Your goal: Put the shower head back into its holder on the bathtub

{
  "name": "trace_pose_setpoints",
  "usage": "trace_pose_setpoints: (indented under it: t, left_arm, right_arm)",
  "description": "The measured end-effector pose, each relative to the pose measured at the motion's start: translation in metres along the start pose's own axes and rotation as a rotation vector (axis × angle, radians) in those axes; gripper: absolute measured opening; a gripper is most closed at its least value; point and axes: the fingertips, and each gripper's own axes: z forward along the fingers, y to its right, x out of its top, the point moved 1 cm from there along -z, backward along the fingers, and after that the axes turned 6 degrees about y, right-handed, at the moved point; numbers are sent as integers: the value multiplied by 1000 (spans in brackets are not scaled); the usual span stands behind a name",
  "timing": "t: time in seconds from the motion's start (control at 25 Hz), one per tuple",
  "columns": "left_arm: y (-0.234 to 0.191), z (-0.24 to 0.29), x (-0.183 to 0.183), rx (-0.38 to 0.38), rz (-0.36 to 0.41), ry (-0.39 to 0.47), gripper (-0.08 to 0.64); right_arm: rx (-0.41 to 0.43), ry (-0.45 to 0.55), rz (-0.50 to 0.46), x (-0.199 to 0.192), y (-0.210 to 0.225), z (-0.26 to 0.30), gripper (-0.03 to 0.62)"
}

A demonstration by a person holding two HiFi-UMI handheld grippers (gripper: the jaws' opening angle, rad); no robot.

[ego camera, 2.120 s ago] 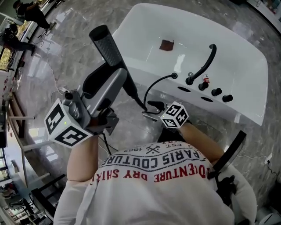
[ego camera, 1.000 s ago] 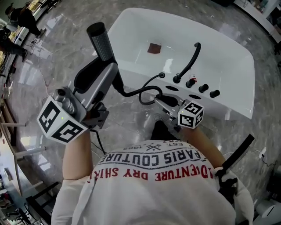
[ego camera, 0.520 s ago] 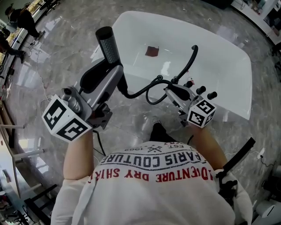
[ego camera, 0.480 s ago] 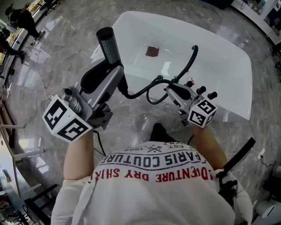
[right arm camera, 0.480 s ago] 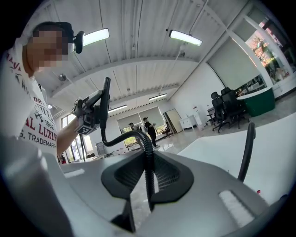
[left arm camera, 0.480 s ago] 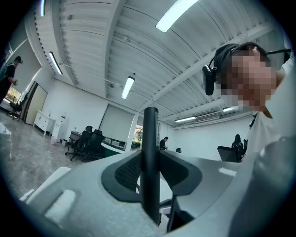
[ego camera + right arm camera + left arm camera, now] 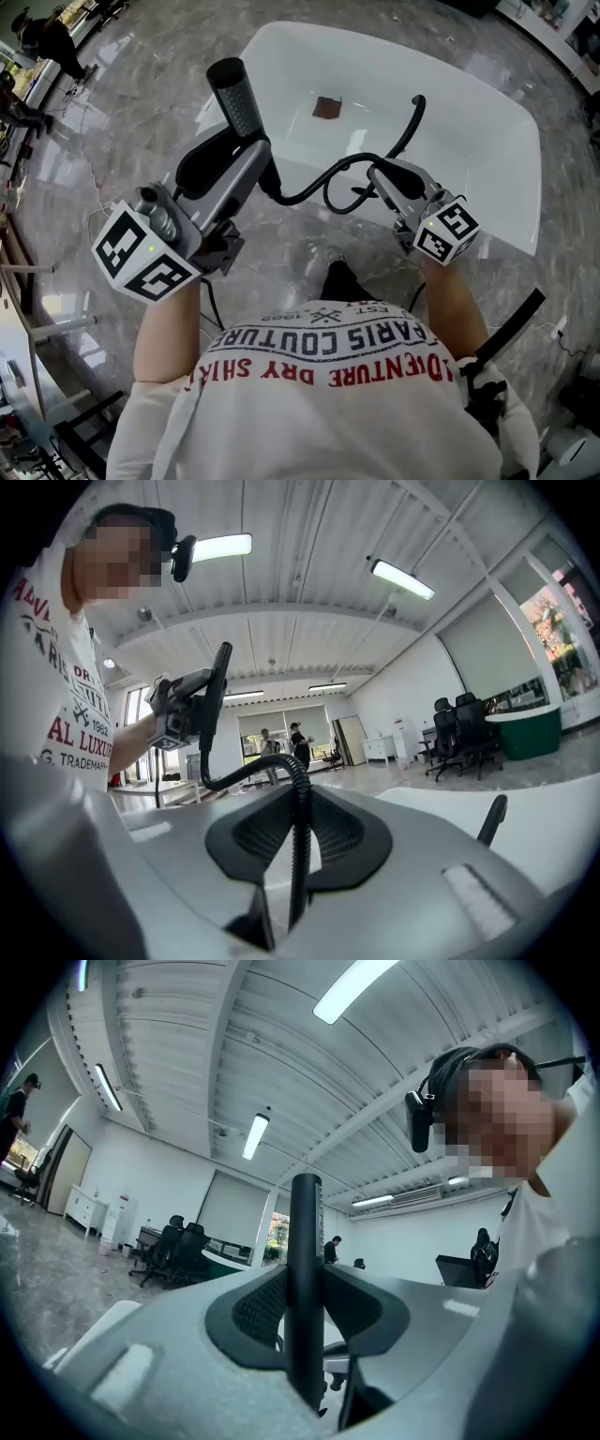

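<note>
A black stick-shaped shower head [image 7: 236,90] stands upright to the left of the white bathtub [image 7: 525,141], with my left gripper [image 7: 261,167] shut on its handle. In the left gripper view the black handle [image 7: 305,1269] runs straight up between the pads. Its black ribbed hose [image 7: 309,187] curves right to my right gripper [image 7: 380,178], which is shut on it over the tub's near rim. The right gripper view shows the hose [image 7: 298,817] pinched between the pads and rising to the shower head [image 7: 218,682]. I cannot pick out the holder; the right gripper covers that part of the rim.
A black curved spout [image 7: 410,127] rises from the tub's deck behind the right gripper. A small brown object [image 7: 326,107] lies on the tub floor. Grey marble floor [image 7: 141,112] surrounds the tub. People [image 7: 52,28] stand far off at the upper left.
The right gripper has risen with the hose and moved right, now covering the knobs on the tub's deck. The hose loop has lifted. The left gripper and shower head have stayed put.
</note>
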Motion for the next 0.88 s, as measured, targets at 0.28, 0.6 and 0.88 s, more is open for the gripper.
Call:
trace_pose_setpoints:
  t: [0.28,0.6,0.88]
  left_arm:
    - [5,2,10,-10,25,23,123]
    - [6,2,15,-8,35,41,123]
    - [-1,10,20,-7,47,70,123]
  right_arm:
    - [-2,19,-130,36,6,8,57]
    - [-50,66,-151,53,14,12,57]
    - [-66,92,-180,71,27,22,58]
